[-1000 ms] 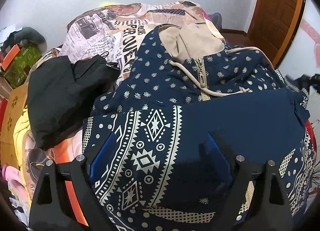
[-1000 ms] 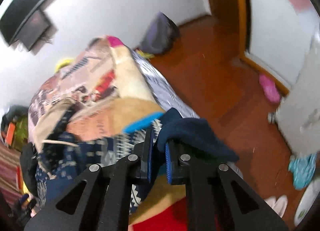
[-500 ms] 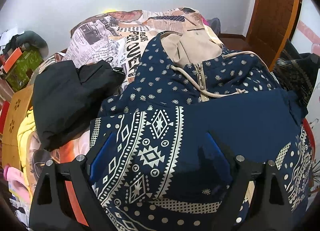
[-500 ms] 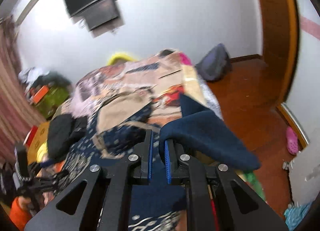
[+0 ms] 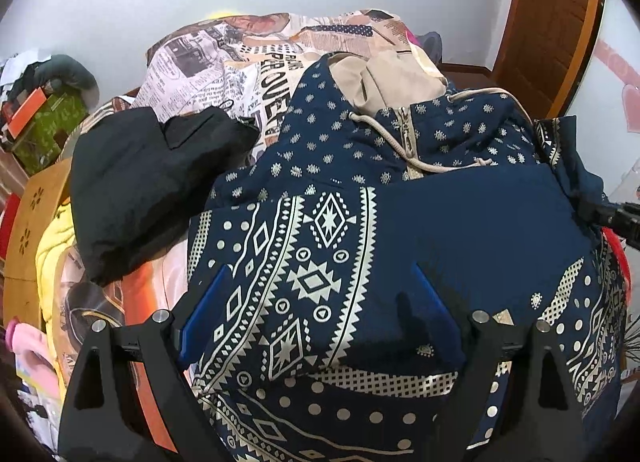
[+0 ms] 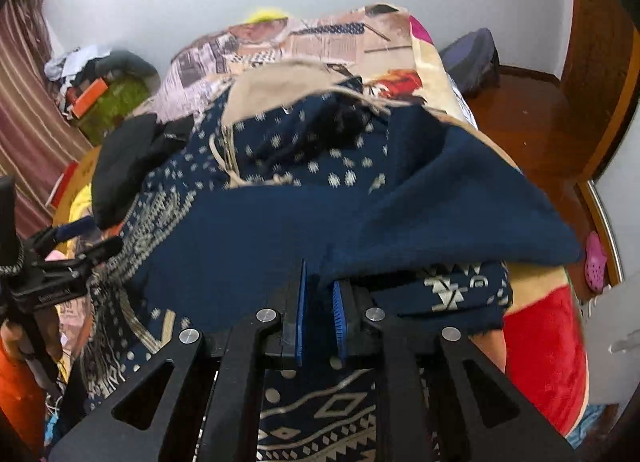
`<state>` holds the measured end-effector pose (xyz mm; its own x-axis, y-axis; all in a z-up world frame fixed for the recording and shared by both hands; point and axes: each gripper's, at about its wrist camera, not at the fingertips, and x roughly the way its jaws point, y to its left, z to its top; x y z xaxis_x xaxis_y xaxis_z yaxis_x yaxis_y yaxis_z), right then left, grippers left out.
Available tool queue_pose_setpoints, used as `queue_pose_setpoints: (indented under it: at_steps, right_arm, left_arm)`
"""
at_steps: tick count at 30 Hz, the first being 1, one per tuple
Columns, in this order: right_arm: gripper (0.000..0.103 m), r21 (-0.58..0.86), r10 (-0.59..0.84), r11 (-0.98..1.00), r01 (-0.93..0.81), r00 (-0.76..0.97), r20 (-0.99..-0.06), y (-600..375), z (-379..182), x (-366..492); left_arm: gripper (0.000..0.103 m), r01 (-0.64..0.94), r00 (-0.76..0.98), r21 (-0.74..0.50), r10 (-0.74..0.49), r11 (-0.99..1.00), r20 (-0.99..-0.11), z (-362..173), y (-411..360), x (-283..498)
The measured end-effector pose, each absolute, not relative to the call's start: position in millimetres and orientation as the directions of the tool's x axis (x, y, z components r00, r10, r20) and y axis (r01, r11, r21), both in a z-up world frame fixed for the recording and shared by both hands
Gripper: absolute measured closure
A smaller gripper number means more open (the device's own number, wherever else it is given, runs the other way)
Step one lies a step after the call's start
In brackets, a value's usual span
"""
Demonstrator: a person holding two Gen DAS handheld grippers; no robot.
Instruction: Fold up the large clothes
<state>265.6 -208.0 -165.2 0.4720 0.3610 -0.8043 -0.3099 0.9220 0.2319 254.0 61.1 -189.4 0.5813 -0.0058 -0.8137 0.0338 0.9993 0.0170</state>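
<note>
Now the hoodie (image 5: 360, 189) lay spread on the bed (image 5: 224, 57), a plain navy flap folded across its patterned front. Left gripper (image 5: 316, 302) hovered over the hoodie's near part, fingers wide apart, clamping nothing. Right gripper (image 6: 318, 294) fingers were easing open with the flap's edge between them. Black garment (image 5: 148, 181) lay beside the hoodie.

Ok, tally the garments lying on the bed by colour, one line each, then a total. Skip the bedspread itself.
Navy patterned: 1, the hoodie, its sleeve between the right gripper pads, whose jaws are opening.
Black: 1, the black garment beside it.
Yellow: 1, the yellow garment at the bed's edge.
Total: 3
</note>
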Motion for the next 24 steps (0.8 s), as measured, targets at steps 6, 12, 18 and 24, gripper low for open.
queue_pose_setpoints:
  at_steps: [6, 12, 18, 24]
  right_arm:
    - [0.082, 0.241, 0.363, 0.918, -0.314, 0.425, -0.829, -214, -162, 253]
    - [0.079, 0.160, 0.324, 0.933, -0.323, 0.557, -0.765, -225, -130, 230]
    - [0.047, 0.158, 0.271, 0.962, -0.224, 0.688, -0.673, -260, -103, 229]
    - [0.041, 0.240, 0.208, 0.969, -0.052, 0.695, -0.688, -307, -117, 255]
  left_arm:
    - [0.013, 0.039, 0.572, 0.016, -0.009, 0.999, -0.821, -193, 57, 252]
    - [0.013, 0.050, 0.579, 0.022, -0.011, 0.998, -0.815, -189, 51, 252]
    - [0.013, 0.054, 0.590, 0.018, -0.017, 0.998, -0.807, -185, 45, 256]
    - [0.013, 0.054, 0.585, 0.042, 0.002, 0.998, -0.811, -190, 40, 259]
